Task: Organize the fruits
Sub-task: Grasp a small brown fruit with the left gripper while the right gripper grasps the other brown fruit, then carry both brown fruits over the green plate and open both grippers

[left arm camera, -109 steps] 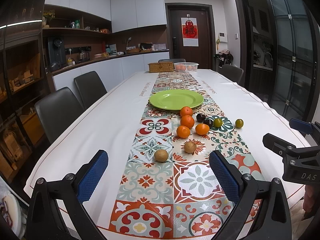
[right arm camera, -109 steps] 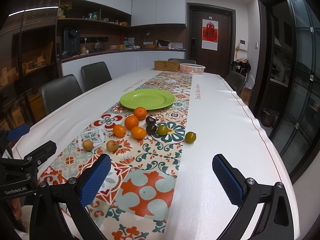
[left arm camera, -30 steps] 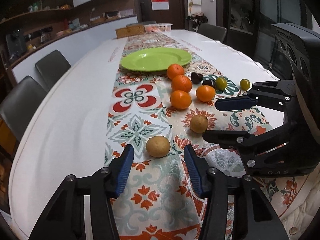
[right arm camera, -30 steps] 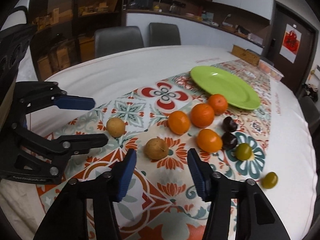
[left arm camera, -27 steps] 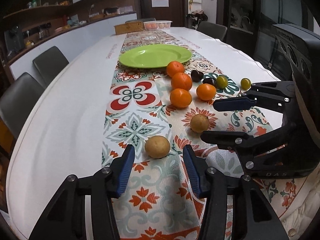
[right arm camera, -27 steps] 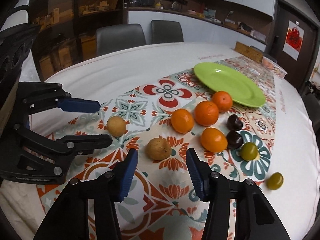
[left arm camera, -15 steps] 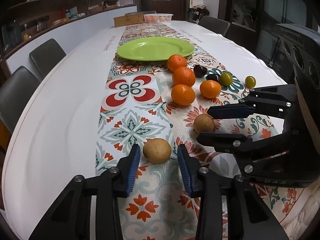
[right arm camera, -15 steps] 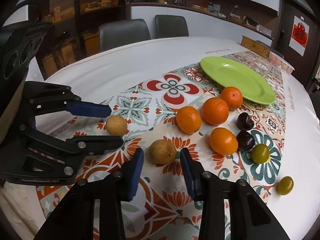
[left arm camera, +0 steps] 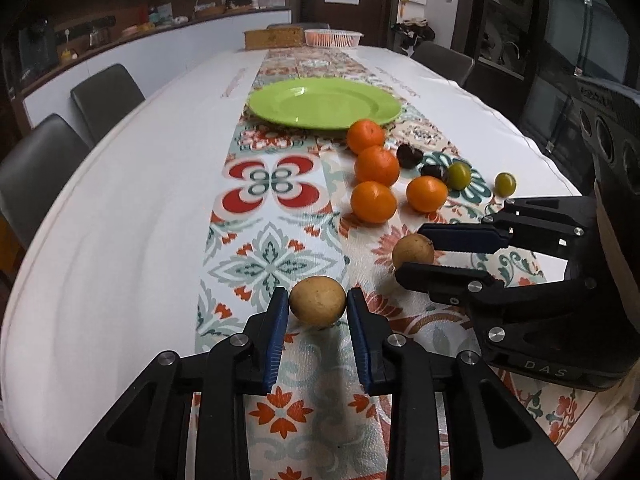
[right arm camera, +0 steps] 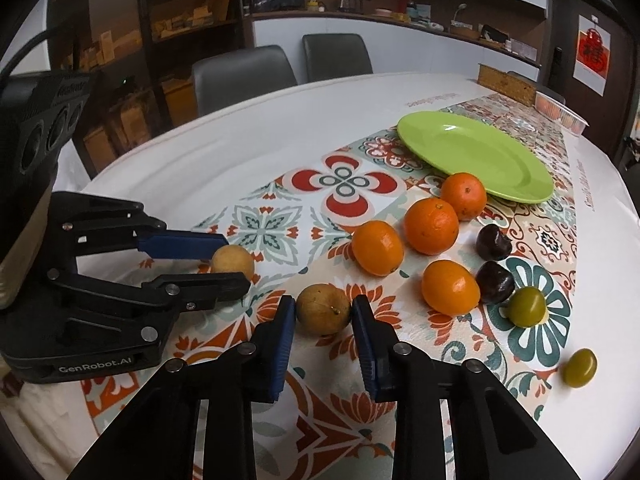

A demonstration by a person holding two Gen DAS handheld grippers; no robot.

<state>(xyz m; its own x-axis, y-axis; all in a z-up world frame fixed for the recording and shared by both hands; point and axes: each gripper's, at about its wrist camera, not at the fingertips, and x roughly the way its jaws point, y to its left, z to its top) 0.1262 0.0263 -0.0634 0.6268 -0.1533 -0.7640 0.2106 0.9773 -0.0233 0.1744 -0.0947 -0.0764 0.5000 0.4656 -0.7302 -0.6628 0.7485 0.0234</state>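
My left gripper (left arm camera: pixel 317 300) is closed around a round tan-brown fruit (left arm camera: pixel 317 300) resting on the patterned runner; its blue pads touch both sides. My right gripper (right arm camera: pixel 323 312) is closed the same way around a second tan-brown fruit (right arm camera: pixel 323 314). Each gripper shows in the other's view: the right one (left arm camera: pixel 416 252) around its fruit (left arm camera: pixel 413 250), the left one (right arm camera: pixel 228 258) around its fruit (right arm camera: pixel 233 262). Beyond lie several oranges (left arm camera: pixel 373 202), two dark fruits (left arm camera: pixel 409 156), two small green fruits (left arm camera: pixel 459 175) and an empty green plate (left arm camera: pixel 324 106).
The long white table (left arm camera: pixel 120 200) has a tiled runner down the middle. A wicker box (left arm camera: pixel 273 38) and a white basket (left arm camera: pixel 333 37) stand at the far end. Grey chairs (left arm camera: pixel 106 94) line the left side.
Both grippers have moved forward and narrowed until their pads close on the two tan-brown fruits. The fruits still rest on the table.
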